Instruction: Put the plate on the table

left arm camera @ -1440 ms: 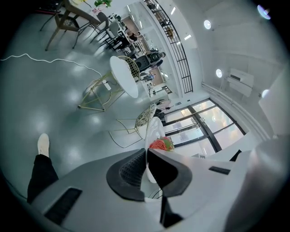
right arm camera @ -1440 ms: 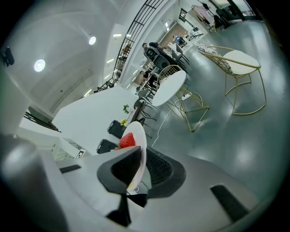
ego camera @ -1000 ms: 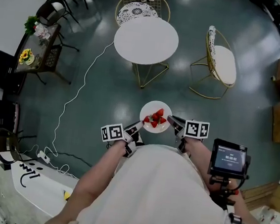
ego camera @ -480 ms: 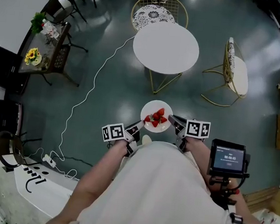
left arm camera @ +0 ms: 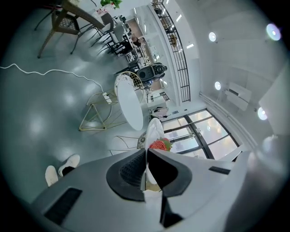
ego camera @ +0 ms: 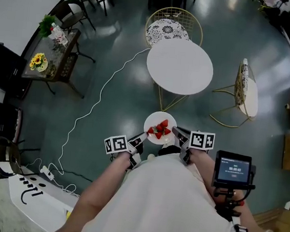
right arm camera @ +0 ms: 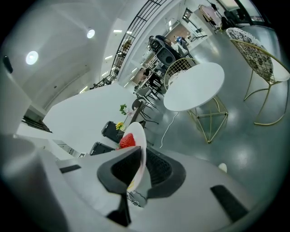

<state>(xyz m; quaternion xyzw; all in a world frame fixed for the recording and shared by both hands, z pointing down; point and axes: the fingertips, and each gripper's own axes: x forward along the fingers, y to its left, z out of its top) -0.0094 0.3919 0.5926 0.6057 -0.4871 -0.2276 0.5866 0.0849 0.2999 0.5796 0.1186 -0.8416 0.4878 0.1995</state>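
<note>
Plate check: round white plate (ego camera: 161, 116) with red strawberries (ego camera: 159, 128) hangs in mid-air over the floor, carried by both sides. The left gripper (ego camera: 144, 137) pinches its left rim and the right gripper (ego camera: 177, 132) is clamped on the right rim. The round white table (ego camera: 179, 66) on gold legs stands ahead, well apart.

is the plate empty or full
Not empty: red strawberries lie on the plate.
</note>
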